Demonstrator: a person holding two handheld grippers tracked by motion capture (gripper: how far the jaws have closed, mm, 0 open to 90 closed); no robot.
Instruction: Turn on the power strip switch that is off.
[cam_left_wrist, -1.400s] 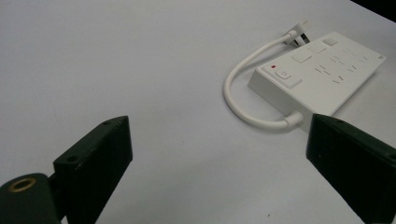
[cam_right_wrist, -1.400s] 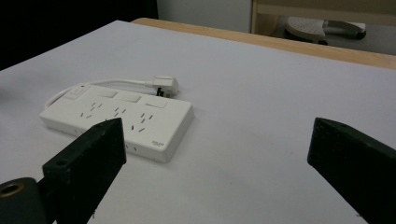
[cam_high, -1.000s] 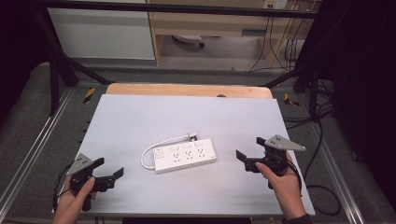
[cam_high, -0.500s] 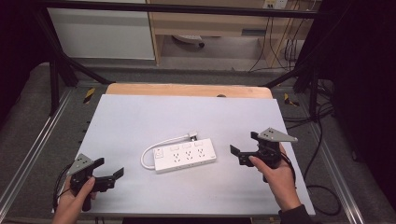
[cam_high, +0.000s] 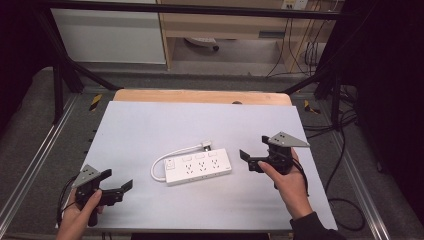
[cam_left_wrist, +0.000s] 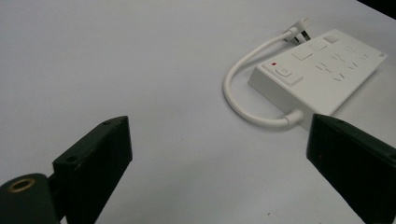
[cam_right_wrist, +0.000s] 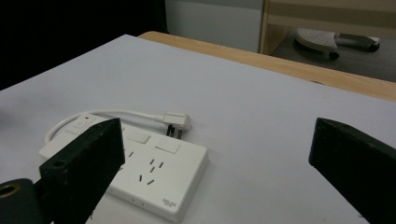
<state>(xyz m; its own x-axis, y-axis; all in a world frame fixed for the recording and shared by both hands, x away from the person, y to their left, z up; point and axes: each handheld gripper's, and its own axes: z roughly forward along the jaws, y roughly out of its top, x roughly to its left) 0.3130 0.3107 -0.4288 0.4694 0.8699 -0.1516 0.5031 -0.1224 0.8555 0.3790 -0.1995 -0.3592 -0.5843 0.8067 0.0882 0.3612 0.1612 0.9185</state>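
A white power strip (cam_high: 199, 169) lies near the middle of the white table (cam_high: 150, 125), its short cable looping round the left end to a white plug (cam_high: 205, 145) behind it. The strip (cam_left_wrist: 322, 70) and plug (cam_left_wrist: 301, 31) also show in the left gripper view, and the strip (cam_right_wrist: 144, 177) with its plug (cam_right_wrist: 176, 122) in the right gripper view. My left gripper (cam_high: 119, 184) is open at the front left corner, well away from the strip. My right gripper (cam_high: 248, 161) is open just right of the strip's right end, holding nothing.
A wooden board edge (cam_high: 200, 96) runs along the table's far side. Metal frame rails (cam_high: 35, 165) flank the table. Cables (cam_high: 345, 150) hang at the right, and a wooden shelf unit (cam_high: 225, 25) stands beyond.
My right gripper has moved left toward the power strip's right end. The left gripper has stayed where it was.
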